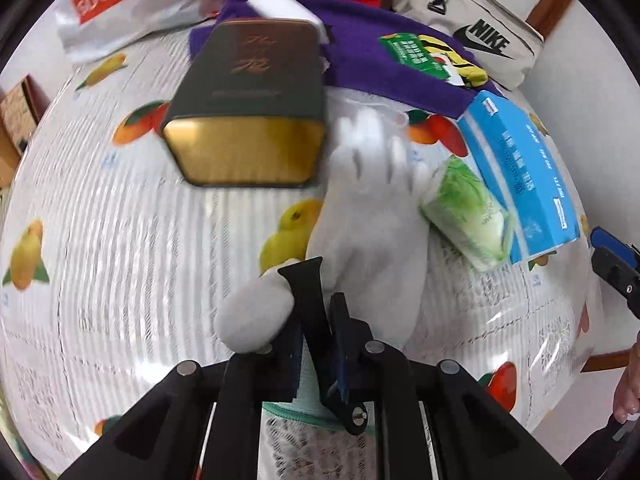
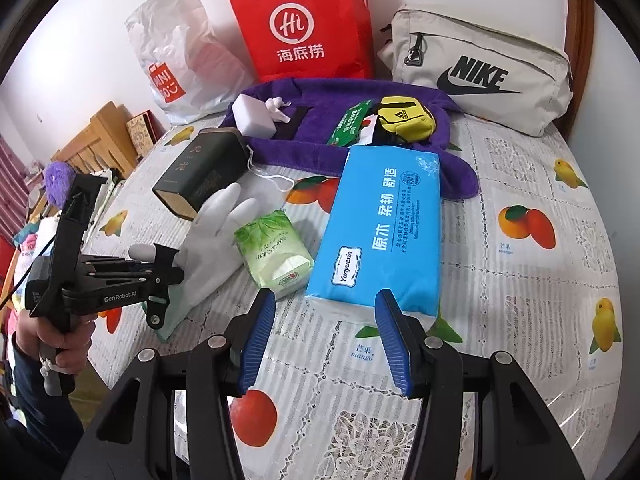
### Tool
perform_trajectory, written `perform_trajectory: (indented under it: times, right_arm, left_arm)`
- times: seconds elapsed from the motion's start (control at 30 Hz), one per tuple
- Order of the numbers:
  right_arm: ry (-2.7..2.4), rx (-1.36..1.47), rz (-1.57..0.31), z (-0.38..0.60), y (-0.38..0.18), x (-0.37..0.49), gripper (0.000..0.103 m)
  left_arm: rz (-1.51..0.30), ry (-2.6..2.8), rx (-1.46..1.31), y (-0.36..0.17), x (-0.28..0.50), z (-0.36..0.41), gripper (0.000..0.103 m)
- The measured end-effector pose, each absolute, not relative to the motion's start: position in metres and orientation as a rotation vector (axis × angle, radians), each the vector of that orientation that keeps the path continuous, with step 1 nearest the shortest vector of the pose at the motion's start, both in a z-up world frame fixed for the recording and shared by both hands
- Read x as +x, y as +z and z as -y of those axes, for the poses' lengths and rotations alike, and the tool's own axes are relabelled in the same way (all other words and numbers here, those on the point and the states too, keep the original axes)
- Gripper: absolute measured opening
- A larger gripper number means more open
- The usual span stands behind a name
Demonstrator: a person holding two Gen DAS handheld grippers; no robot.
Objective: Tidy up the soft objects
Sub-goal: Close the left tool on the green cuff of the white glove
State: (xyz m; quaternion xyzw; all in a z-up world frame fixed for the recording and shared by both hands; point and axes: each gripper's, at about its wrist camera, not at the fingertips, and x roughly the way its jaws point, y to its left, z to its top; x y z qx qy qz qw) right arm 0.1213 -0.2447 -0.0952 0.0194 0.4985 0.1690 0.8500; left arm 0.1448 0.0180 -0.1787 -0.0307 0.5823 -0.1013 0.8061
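Note:
A white glove (image 1: 372, 224) (image 2: 216, 232) lies flat on the fruit-print tablecloth, fingers pointing toward the dark tin. My left gripper (image 1: 322, 284) (image 2: 170, 264) is shut on it near the base of the thumb, just above the teal cuff. A small green tissue pack (image 1: 468, 216) (image 2: 276, 252) lies right beside the glove. Beyond that is a large blue tissue pack (image 1: 520, 176) (image 2: 384, 224). My right gripper (image 2: 326, 340) stands open in front of the blue pack's near end, with nothing between its blue pads.
A dark tin (image 1: 252, 108) (image 2: 204, 172) lies by the glove's fingertips. Behind it a purple towel (image 2: 280, 92) carries a white block (image 2: 252, 116), a green packet and a yellow pouch (image 2: 404, 120). A Nike bag (image 2: 480, 72), red bag (image 2: 304, 32) and plastic bag (image 2: 180, 64) line the wall.

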Motion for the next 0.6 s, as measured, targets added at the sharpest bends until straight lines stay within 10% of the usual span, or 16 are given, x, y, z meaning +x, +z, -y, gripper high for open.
perform_trajectory:
  times: [0.3,0.6]
  right_arm:
    - [0.366,0.035,-1.049,0.24,-0.095,0.119,0.052]
    - [0.367,0.032,-1.051,0.239,-0.096,0.119,0.052]
  left_arm:
    - [-1.255,-0.231,-0.047,-0.173,0.126,-0.021,0.025]
    - [-1.218,-0.226,-0.061,-0.165,0.119,-0.031,0.014]
